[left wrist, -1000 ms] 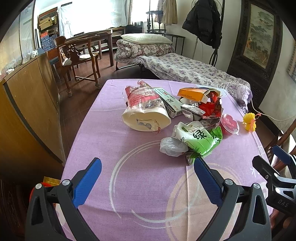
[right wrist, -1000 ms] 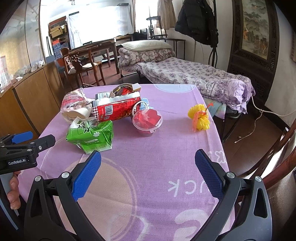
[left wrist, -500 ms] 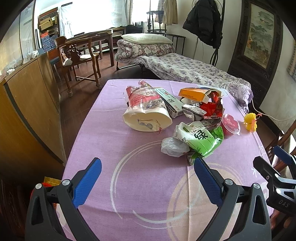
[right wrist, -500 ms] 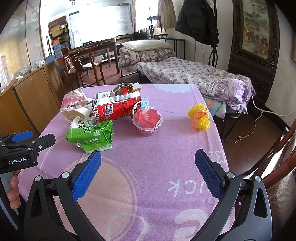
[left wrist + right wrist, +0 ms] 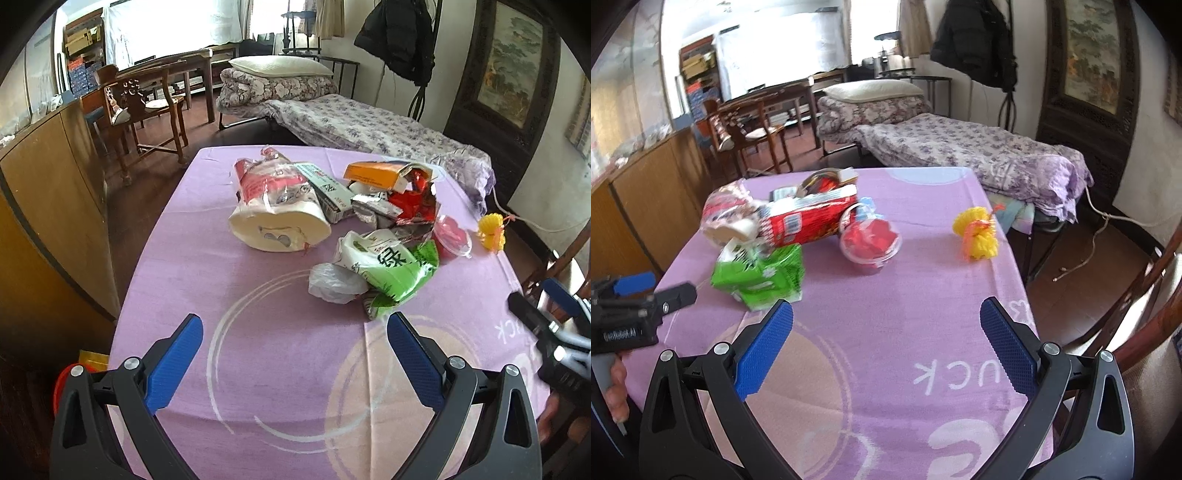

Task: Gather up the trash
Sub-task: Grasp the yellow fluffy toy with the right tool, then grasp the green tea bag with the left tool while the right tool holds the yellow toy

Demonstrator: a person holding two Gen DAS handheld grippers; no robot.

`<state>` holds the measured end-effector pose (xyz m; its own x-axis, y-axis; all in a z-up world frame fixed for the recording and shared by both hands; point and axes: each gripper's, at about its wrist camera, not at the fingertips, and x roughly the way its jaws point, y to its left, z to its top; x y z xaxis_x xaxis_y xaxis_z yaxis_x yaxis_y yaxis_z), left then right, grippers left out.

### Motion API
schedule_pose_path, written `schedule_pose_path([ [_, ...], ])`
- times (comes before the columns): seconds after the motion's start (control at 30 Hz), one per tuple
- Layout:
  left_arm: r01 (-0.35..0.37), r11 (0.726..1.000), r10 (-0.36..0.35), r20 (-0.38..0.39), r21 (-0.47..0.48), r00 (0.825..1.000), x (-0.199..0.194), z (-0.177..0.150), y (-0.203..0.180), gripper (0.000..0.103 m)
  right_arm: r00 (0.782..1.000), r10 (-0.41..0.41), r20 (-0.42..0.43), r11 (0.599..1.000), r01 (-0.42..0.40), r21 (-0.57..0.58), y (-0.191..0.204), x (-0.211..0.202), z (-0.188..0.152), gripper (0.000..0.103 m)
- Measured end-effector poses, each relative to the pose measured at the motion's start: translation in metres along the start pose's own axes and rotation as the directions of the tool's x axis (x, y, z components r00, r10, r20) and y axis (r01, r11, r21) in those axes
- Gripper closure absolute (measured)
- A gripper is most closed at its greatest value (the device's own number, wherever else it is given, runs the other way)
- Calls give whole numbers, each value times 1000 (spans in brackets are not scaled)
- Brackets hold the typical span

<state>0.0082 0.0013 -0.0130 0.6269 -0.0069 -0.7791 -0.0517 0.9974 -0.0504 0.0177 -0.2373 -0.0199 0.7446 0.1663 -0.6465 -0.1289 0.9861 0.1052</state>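
A heap of trash lies mid-table on the purple cloth [image 5: 207, 258]: a white and red bag [image 5: 277, 210], a green wrapper [image 5: 391, 269] [image 5: 761, 273], a white crumpled plastic bag [image 5: 332, 284], an orange box [image 5: 376, 173], a red foil wrapper [image 5: 413, 203] [image 5: 809, 221] and a clear lidded cup with red contents [image 5: 452, 236] [image 5: 870, 240]. A yellow mesh ball [image 5: 977, 232] [image 5: 491, 232] lies apart to the right. My left gripper [image 5: 291, 354] is open, short of the heap. My right gripper [image 5: 886, 343] is open over bare cloth, nothing between its fingers.
A wooden cabinet [image 5: 48, 206] runs along the table's left side. A bed with a flowered cover [image 5: 960, 147] stands beyond the far edge. A wooden chair [image 5: 1145, 314] is at the right. Something orange and yellow [image 5: 74, 373] sits on the floor at near left.
Both grippers have moved forward toward the trash heap, which now looks nearer and larger. The right view is slightly blurred from motion. Both stay open.
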Motion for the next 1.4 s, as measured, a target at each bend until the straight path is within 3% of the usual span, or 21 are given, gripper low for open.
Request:
schedule_pose_path([
  [0.23, 22, 1000, -22, -4, 3, 1000, 0, -1, -3, 6, 998, -70, 8, 996, 69, 58, -27, 11, 23, 6],
  [0.4, 76, 997, -76, -34, 14, 997, 3, -2, -4, 6, 985, -173, 7, 985, 173, 7, -40, 40, 54, 6],
  [0.5, 86, 996, -86, -62, -11, 994, 8, -3, -2, 6, 982, -190, -12, 981, 189, -36, -41, 61, 67, 7],
  [0.6, 84, 996, -86, -68, -24, 994, 11, -4, -1, 6, 974, -219, -64, 973, 212, -92, -40, 89, 73, 27],
  [0.73, 105, 994, -107, -71, -32, 992, 14, -4, 1, 6, 967, -223, -125, 970, 207, -130, -41, 114, 74, 43],
  [0.8, 110, 993, -112, -65, -33, 992, 15, -3, 0, 6, 963, -216, -158, 970, 195, -143, -40, 122, 71, 63],
  [0.83, 113, 993, -115, -64, -34, 991, 15, -2, 0, 6, 965, -199, -173, 974, 176, -142, -40, 123, 68, 68],
  [0.97, 114, 993, -116, -66, -33, 991, 16, -1, -1, 6, 977, -174, -125, 976, 155, -152, -33, 103, 64, 69],
  [1.17, 126, 991, -129, -69, -40, 989, 16, -1, -1, 6, 994, -59, -91, 992, 48, -113, -8, 53, 51, 67],
  [1.27, 145, 989, -147, -71, -41, 987, 13, -2, -2, 6, 996, -41, -79, 993, 32, -116, 6, 30, 36, 67],
  [1.4, 119, 993, -120, -66, -12, 991, 8, -7, -11, 6, 997, -20, -77, 993, 11, -115, 11, 12, 16, 68],
])
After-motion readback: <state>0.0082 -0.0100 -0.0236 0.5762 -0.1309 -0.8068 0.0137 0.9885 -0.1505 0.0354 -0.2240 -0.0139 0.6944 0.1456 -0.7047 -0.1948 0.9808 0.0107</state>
